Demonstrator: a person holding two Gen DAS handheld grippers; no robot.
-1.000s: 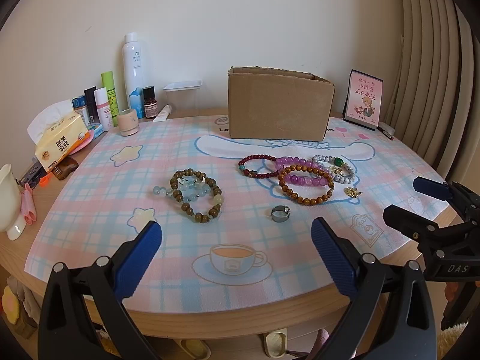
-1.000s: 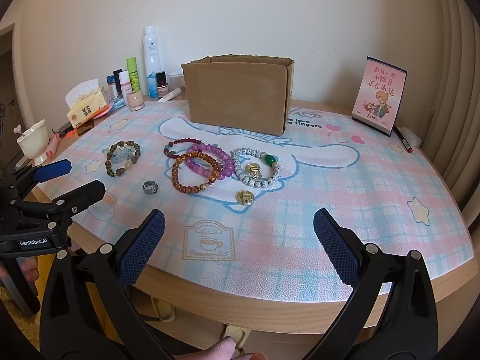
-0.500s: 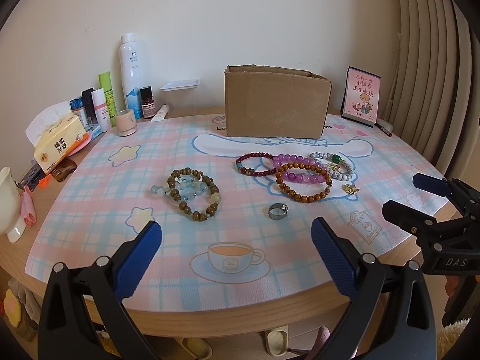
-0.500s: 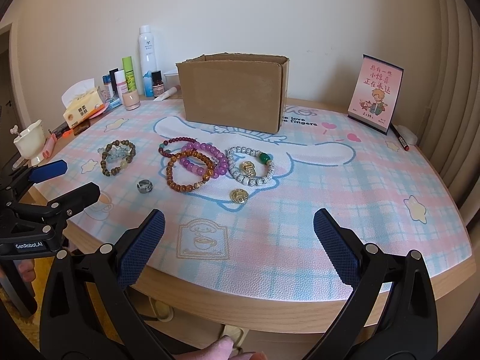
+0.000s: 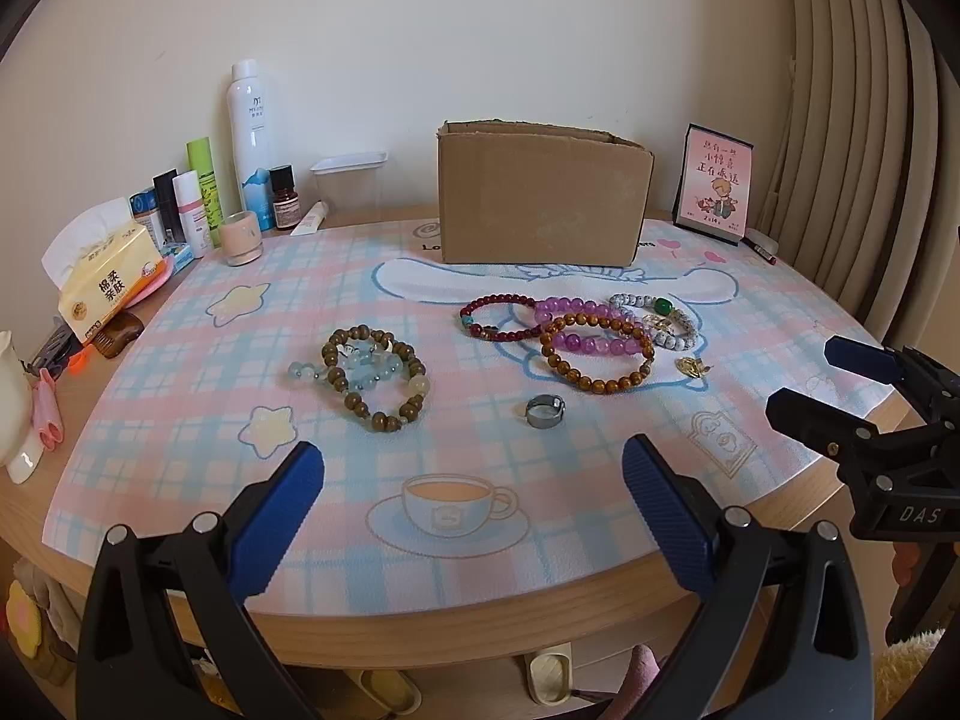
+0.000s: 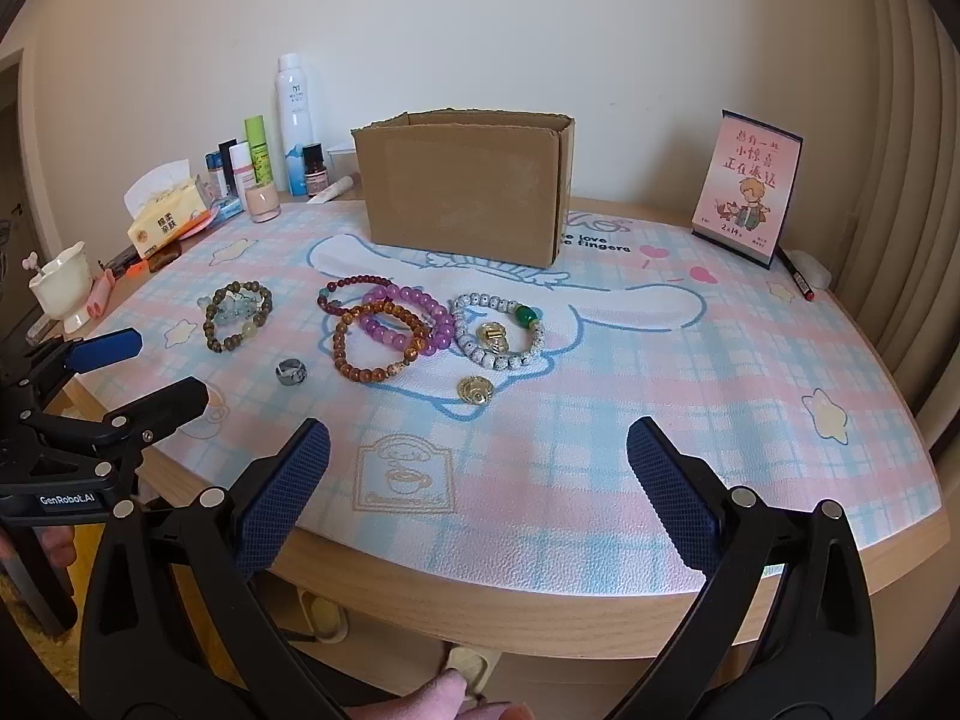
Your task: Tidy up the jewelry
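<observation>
- Two grippers are shown at the near edge of the table [image 5: 420, 606]: the left gripper [image 5: 474, 516] and the right gripper [image 6: 478, 498], each with its fingers spread wide apart and nothing held between them.
- All the jewelry is seen lying on the plaid mat [image 6: 690, 384], ahead of both grippers and in front of the cardboard box [image 5: 543, 195], whose top is open.
- One cluster, a dark wooden bracelet [image 5: 375, 378] overlapped by a pale blue bead bracelet [image 5: 360, 367], is placed ahead of the left fingers, slightly to their left side.
- One silver ring [image 5: 544, 410] is placed nearest the left gripper, ahead of the gap between its fingers and apart from every bracelet.
- Four further bracelets are counted in an overlapping chain running left to right: a dark red bracelet [image 5: 480, 315], a purple bracelet [image 5: 579, 343], an amber-brown bracelet [image 5: 594, 384] and a white speckled bracelet [image 6: 474, 345] bearing a green bead.
- Two small gold pieces are counted: a gold charm [image 6: 493, 335] inside the white loop and a gold pendant [image 6: 475, 390] just in front of it, the latter being nearest the right gripper.
- The ring is judged the likeliest first pick for the left gripper, and the pendant for the right.
</observation>
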